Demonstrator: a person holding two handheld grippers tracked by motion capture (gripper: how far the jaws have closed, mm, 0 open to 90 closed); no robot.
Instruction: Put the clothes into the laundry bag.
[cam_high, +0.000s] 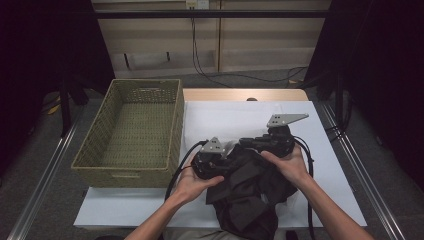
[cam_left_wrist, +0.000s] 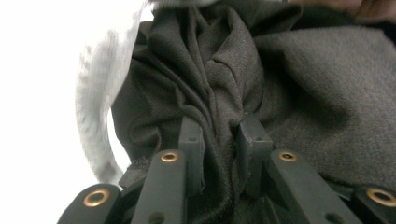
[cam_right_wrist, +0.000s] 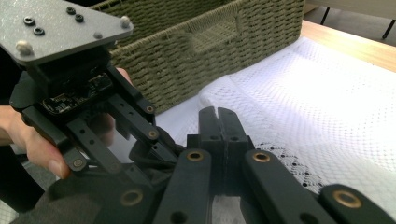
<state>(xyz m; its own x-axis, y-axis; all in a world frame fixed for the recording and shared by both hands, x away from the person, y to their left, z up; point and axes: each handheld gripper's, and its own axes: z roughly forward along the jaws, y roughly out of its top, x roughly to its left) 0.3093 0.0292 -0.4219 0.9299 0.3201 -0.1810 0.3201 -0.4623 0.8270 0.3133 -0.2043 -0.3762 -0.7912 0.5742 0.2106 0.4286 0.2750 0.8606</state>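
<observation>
Your left gripper (cam_left_wrist: 219, 140) is clamped on a bunched fold of the dark garment (cam_left_wrist: 289, 79), which lies crumpled on the white bench cover (cam_high: 235, 117) at the near edge. Your right gripper (cam_right_wrist: 218, 122) is pressed together, empty. Risk: lifted toward the wicker basket (cam_high: 131, 127), a thin pinch could slip, or trailing cloth snag the rim.

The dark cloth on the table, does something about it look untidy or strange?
Yes. The dark cloth lies crumpled in a heap at the near edge of the white table cover, beside the woven basket. The left gripper pinches a bunched fold of it. Nothing looks damaged.
</observation>
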